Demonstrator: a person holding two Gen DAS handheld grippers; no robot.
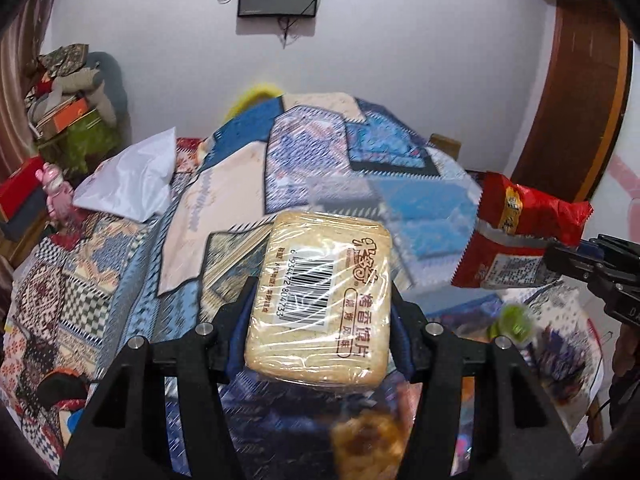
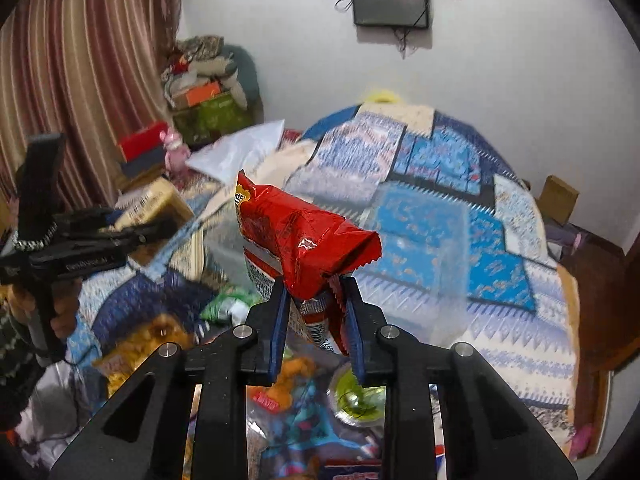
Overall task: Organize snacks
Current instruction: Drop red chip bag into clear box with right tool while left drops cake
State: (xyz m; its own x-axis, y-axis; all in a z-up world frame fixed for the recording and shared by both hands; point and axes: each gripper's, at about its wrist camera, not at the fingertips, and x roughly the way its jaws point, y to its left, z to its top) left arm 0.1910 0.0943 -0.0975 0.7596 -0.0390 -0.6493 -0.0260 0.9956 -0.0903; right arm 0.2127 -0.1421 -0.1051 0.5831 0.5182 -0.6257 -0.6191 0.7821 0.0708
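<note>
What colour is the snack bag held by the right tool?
Red snack bag, seen best in the right wrist view.

Clear, glossy plastic film wraps the pale, matt toasted bread slices (image 1: pixel 320 300), catching streaks of light, with a paper-white barcode label under it, while the left gripper (image 1: pixel 322 312) shows matt black plastic arms, blue finger pads and shiny metal bolt heads. Over on the right wrist view, the red snack bag (image 2: pixel 308 248) is crinkled, shiny foil-like plastic with a saw-tooth sealed edge, pinched by the same matt black right gripper (image 2: pixel 316 304). Beneath it all, the patchwork quilt (image 1: pixel 400 152) is soft printed cloth, and a smooth glossy wooden door frame (image 1: pixel 576 112) gleams at the side.
</note>
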